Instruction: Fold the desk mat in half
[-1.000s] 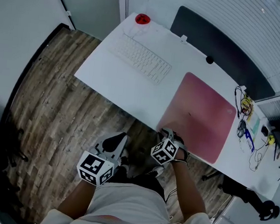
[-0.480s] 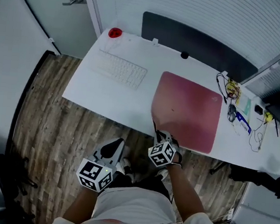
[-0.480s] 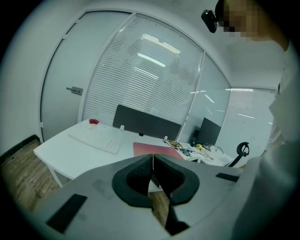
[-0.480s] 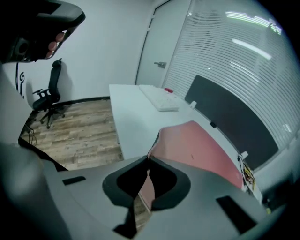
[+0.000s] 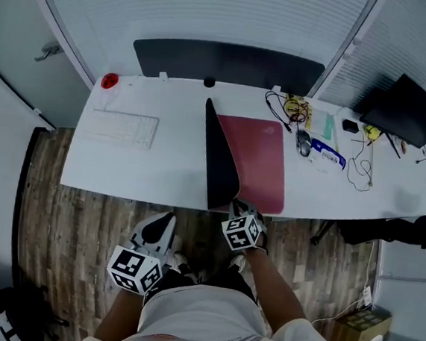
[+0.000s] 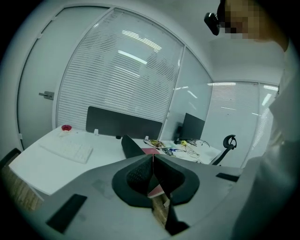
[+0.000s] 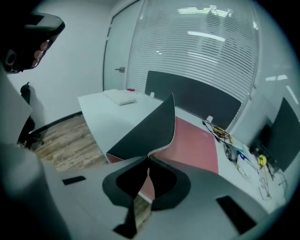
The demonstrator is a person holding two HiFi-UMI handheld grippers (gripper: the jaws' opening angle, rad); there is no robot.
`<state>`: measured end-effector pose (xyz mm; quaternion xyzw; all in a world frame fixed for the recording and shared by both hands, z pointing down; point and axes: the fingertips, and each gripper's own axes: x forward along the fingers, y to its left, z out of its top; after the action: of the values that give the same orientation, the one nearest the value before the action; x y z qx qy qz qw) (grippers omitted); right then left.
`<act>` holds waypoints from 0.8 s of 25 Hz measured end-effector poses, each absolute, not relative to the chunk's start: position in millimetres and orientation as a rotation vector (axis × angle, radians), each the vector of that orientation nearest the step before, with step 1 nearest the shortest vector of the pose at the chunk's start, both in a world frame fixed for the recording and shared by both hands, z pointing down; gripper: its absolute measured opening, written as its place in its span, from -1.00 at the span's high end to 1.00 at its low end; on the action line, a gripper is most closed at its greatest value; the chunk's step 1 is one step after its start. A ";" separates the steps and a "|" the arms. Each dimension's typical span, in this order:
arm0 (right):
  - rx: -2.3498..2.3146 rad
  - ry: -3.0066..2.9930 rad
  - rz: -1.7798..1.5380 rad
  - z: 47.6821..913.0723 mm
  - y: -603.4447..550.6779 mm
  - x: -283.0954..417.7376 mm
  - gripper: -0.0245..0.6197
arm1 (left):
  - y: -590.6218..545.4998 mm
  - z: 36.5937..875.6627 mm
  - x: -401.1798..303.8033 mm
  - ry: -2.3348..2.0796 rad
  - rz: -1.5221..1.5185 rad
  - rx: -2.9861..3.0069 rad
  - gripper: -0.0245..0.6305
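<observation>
Desk mat (image 5: 255, 159) on counter (image 5: 160, 172): left side raised, black underside showing, ready to swing over the pink half. Right gripper (image 5: 238, 206), jaws just closed, pinches its near corner. Left gripper (image 5: 161, 225), jaws together on nothing, hangs off-counter.

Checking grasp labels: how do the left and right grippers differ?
The right gripper has just closed its fingers on the desk mat's edge; the left gripper is shut, empty. The right gripper is at the desk, holding the mat's black underside up; the left gripper hangs over the floor. Both point toward the desk.
</observation>
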<state>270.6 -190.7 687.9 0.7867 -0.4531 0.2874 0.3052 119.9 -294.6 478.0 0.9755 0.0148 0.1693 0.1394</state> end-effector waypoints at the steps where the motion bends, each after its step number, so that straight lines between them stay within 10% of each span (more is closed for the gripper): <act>1: 2.104 -1.180 0.771 688.2 -179.8 276.7 0.72 | -288.9 476.8 125.7 0.053 0.492 2.825 0.87; 20: 2.272 -0.986 1.030 732.5 -20.3 338.0 0.57 | -214.7 454.0 200.3 0.157 0.492 2.913 0.87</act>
<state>338.0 -20.3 732.5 0.8247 -0.3581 0.3740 0.2276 200.3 -214.7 454.0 0.9805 0.0528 0.1656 0.0912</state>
